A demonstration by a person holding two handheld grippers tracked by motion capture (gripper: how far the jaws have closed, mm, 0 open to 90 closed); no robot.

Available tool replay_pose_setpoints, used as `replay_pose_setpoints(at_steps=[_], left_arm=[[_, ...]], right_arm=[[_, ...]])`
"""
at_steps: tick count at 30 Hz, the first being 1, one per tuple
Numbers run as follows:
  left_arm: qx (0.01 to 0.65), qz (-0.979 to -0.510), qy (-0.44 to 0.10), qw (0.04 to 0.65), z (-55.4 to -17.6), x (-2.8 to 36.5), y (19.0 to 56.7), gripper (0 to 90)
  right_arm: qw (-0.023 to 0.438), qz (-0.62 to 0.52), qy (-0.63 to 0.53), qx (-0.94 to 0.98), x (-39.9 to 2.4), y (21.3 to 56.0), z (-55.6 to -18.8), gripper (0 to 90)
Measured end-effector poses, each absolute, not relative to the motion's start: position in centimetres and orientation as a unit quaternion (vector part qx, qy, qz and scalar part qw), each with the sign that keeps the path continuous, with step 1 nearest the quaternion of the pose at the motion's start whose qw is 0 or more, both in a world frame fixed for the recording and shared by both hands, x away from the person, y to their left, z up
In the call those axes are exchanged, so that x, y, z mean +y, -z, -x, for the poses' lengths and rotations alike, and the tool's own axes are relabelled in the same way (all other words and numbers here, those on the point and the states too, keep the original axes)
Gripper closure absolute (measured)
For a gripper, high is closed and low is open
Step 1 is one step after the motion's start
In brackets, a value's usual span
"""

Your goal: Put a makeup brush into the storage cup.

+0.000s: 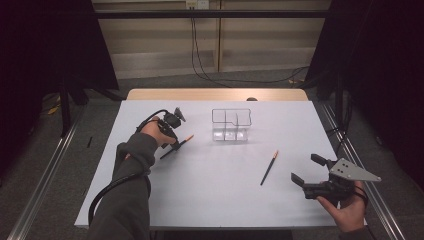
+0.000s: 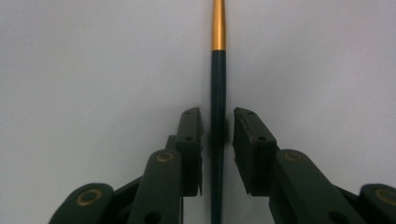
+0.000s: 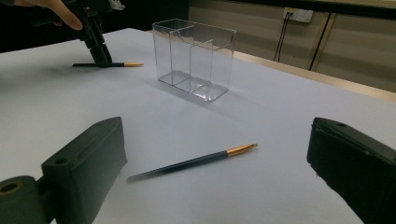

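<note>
Black jaws of my left gripper (image 2: 217, 128) straddle the dark green, gold-tipped stick (image 2: 217, 107) lying on the white table (image 2: 93, 70), nearly closed but not yet pinching; its long axis runs straight ahead between them.

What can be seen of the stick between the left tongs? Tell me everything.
The stick is thin and straight, dark along most of its length with a gold end, smooth like lacquer. It lies flat on the white table, left of the clear box. The left tongs straddle its dark part, with narrow gaps on both sides.
</note>
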State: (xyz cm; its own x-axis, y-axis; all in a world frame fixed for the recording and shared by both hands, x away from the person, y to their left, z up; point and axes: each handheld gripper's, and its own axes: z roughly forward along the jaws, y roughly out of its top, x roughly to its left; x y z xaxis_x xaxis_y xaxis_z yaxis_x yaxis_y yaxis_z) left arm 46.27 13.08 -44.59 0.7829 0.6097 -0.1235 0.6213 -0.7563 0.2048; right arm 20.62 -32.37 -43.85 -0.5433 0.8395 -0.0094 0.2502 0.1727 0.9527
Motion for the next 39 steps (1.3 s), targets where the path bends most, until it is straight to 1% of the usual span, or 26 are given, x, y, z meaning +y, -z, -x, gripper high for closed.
replay_pose_setpoints(at_steps=[6, 8, 9, 10, 13, 17, 19, 20, 22, 24, 27, 31, 39], left_arm=[[0.322, -0.94, 0.027, 0.104, -46.28, 13.09, 44.49, 72.8], [0.329, -0.938, 0.033, 0.105, -46.16, 13.15, 44.5, 72.9], [0.33, -0.938, 0.029, 0.102, -46.08, 13.21, 44.52, 73.4], [0.319, -0.942, 0.032, 0.099, -46.19, 13.34, 44.47, 73.5], [0.331, -0.937, 0.038, 0.101, -45.93, 13.65, 44.47, 73.6], [0.33, -0.937, 0.039, 0.103, -45.85, 13.88, 44.52, 73.9], [0.329, -0.939, 0.034, 0.093, -45.85, 13.79, 44.51, 74.3], [0.332, -0.938, 0.032, 0.093, -45.87, 13.72, 44.62, 75.1], [0.337, -0.937, 0.027, 0.084, -45.99, 13.6, 44.67, 80.2], [0.335, -0.939, 0.021, 0.075, -45.95, 13.28, 44.69, 80.5], [0.344, -0.935, 0.028, 0.082, -46.0, 13.57, 44.73, 81.4], [0.351, -0.932, 0.019, 0.086, -45.84, 13.56, 44.84, 83.0], [0.363, -0.929, 0.017, 0.076, -45.83, 13.35, 44.84, 84.2]], right_arm=[[0.286, -0.383, -0.516, 0.711, -32.4, 43.84, -20.63, 3.8], [0.288, -0.384, -0.516, 0.71, -32.38, 43.85, -20.62, 3.8], [0.286, -0.384, -0.516, 0.711, -32.38, 43.85, -20.62, 3.8], [0.286, -0.383, -0.516, 0.711, -32.38, 43.85, -20.62, 3.8], [0.287, -0.383, -0.516, 0.71, -32.39, 43.85, -20.63, 3.9], [0.286, -0.382, -0.515, 0.712, -32.31, 43.88, -20.68, 3.9], [0.288, -0.38, -0.516, 0.712, -32.27, 43.87, -20.71, 3.8], [0.288, -0.38, -0.515, 0.712, -32.24, 43.85, -20.7, 3.9], [0.288, -0.38, -0.515, 0.713, -32.22, 43.86, -20.73, 3.8], [0.287, -0.379, -0.514, 0.714, -32.21, 43.88, -20.74, 3.9], [0.287, -0.38, -0.513, 0.714, -32.21, 43.89, -20.75, 3.9], [0.287, -0.379, -0.513, 0.714, -32.21, 43.89, -20.74, 3.9], [0.287, -0.377, -0.512, 0.716, -32.04, 43.86, -20.79, 3.9]])
